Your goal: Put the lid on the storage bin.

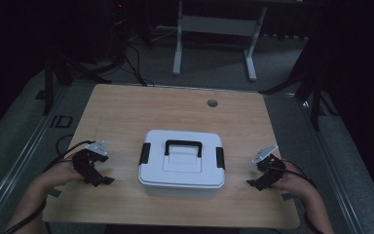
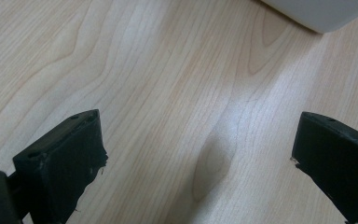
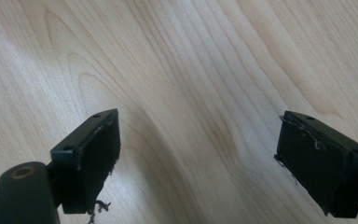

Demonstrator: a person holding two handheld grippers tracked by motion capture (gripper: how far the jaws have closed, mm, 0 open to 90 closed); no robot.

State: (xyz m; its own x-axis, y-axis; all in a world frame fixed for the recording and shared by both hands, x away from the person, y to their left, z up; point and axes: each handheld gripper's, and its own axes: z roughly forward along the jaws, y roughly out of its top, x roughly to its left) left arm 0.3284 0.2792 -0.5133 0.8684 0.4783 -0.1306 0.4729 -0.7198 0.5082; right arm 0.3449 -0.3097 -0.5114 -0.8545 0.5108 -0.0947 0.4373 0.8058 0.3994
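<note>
A white lidded box (image 1: 181,164) with a black carry handle (image 1: 183,146) and black side latches stands in the middle of the wooden table (image 1: 126,112). My left gripper (image 1: 102,181) rests on the table to the left of the box, open, nothing between its jaws. In the left gripper view a corner of the box (image 2: 317,11) shows at the top right, beyond that gripper (image 2: 198,154). My right gripper (image 1: 254,184) rests to the right of the box, open and empty. In the right gripper view, bare wood lies between the jaws of the right gripper (image 3: 198,154).
A round cable hole (image 1: 212,103) is in the table near its far edge. Beyond the table stands a white desk frame (image 1: 214,34) on the grey floor, with dark stands at both sides. Cables trail from both grippers off the near edge.
</note>
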